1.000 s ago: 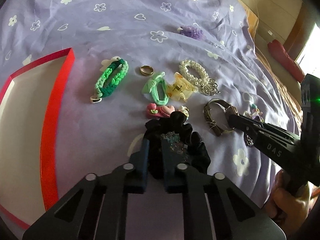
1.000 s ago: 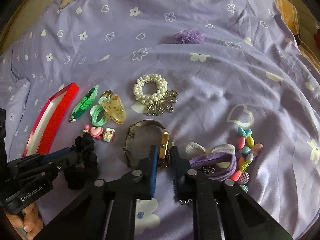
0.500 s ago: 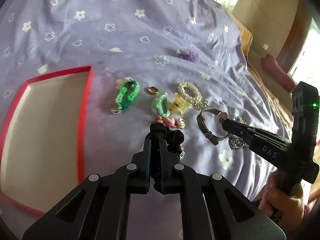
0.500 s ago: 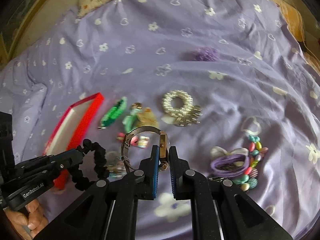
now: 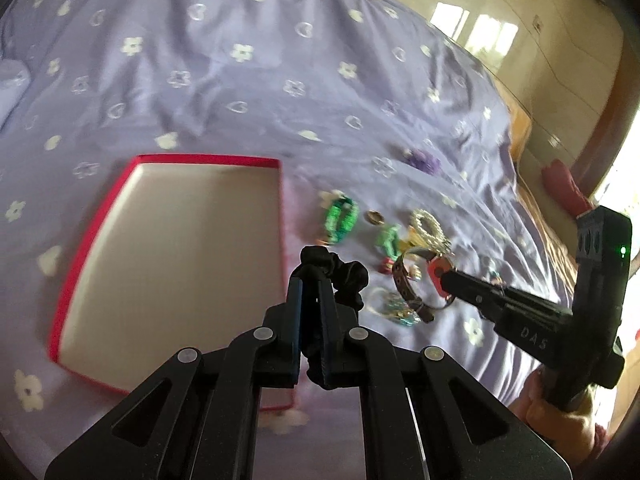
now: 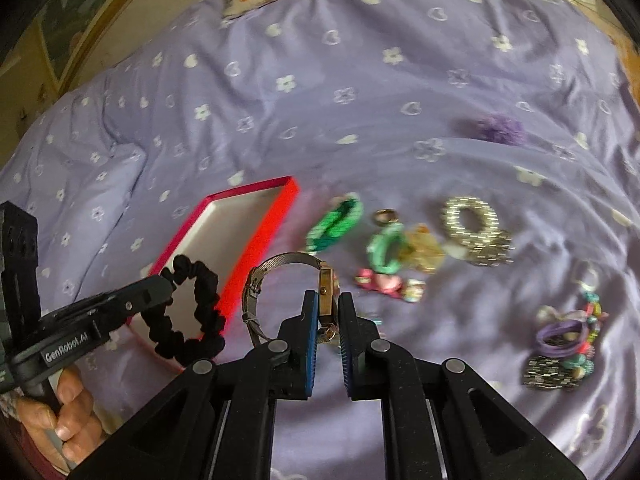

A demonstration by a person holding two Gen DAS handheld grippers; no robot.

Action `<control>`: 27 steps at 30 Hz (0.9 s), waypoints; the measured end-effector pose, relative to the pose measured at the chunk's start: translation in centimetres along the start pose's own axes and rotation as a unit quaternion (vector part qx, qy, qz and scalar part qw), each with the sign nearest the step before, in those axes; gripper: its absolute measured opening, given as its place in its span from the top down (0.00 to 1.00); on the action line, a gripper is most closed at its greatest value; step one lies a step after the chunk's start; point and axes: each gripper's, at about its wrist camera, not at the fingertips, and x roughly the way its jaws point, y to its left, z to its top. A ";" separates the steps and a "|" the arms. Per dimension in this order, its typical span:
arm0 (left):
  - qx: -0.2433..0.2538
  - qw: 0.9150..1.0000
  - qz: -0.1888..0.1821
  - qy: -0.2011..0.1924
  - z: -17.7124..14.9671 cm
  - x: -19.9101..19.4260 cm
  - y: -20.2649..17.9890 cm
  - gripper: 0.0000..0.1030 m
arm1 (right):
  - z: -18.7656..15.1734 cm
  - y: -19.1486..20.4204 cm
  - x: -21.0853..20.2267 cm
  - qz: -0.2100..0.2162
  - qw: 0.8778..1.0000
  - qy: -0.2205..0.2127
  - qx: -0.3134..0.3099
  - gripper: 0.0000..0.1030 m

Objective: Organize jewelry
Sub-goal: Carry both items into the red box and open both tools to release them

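Observation:
My left gripper (image 5: 310,284) is shut on a black scrunchie (image 5: 344,276) and holds it above the bed, just right of the red-rimmed box (image 5: 280,200); the gripper also shows in the right wrist view (image 6: 166,284) with the scrunchie (image 6: 200,312) hanging over the box's near corner. My right gripper (image 6: 328,300) is shut on a metal-band wristwatch (image 6: 276,264) and holds it lifted; it shows in the left wrist view (image 5: 438,274) with the watch (image 5: 404,284).
Green braided bracelet (image 6: 336,220), ring (image 6: 386,215), green hair tie (image 6: 386,250), yellow clip (image 6: 424,246), pearl bracelet (image 6: 472,220), pink clips (image 6: 384,282), purple ties and beads (image 6: 564,336) lie on the purple bedsheet (image 6: 360,80). A purple scrunchie (image 6: 500,128) lies farther back.
Both grippers have lifted off the bed with their items and moved left toward the red box. The scrunchie and the watch now hang in the air.

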 end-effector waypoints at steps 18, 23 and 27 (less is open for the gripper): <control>-0.077 0.995 0.059 -0.010 1.9 0.7 10.1 0.94 | 3.1 9.2 8.2 0.054 0.995 0.042 -0.069 0.91; -0.092 0.994 0.062 0.005 2.5 2.9 12.2 0.94 | 3.8 10.7 11.2 0.052 0.993 0.062 -0.088 0.91; -0.099 0.992 0.071 0.018 2.9 4.7 13.4 0.94 | 4.0 11.3 13.5 0.040 0.990 0.081 -0.104 0.91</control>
